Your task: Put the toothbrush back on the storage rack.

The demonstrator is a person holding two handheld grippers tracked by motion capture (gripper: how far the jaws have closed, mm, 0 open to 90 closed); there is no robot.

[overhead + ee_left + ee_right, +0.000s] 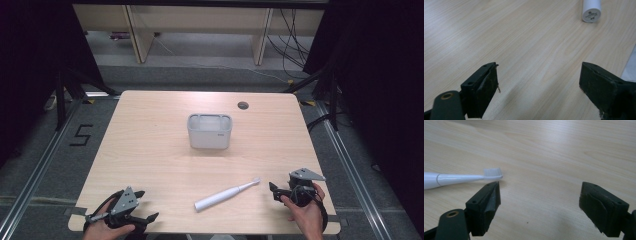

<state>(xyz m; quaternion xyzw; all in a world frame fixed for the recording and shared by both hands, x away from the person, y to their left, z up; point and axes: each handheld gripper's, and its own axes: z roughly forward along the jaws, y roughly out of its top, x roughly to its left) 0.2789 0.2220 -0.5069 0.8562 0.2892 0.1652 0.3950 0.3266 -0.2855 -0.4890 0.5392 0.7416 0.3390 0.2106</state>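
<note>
- My right hand-held gripper (274,191) sits jaws spread, empty, with the electric toothbrush (227,194) at its nine o'clock; I should slide in low and pinch the thick handle, not the slim neck.
- My left hand-held gripper (148,206) rests spread too.
- The toothbrush is white and glossy, lying flat at the surface's (150,150) six o'clock, bristles towards one o'clock.

Your left tool (142,206) and right tool (273,190) are black, each topped by a grey three-cornered plate. Their blocky jaws carry worn pads, small screw holes and a brass-ringed pivot. Your hands are bare.
</note>
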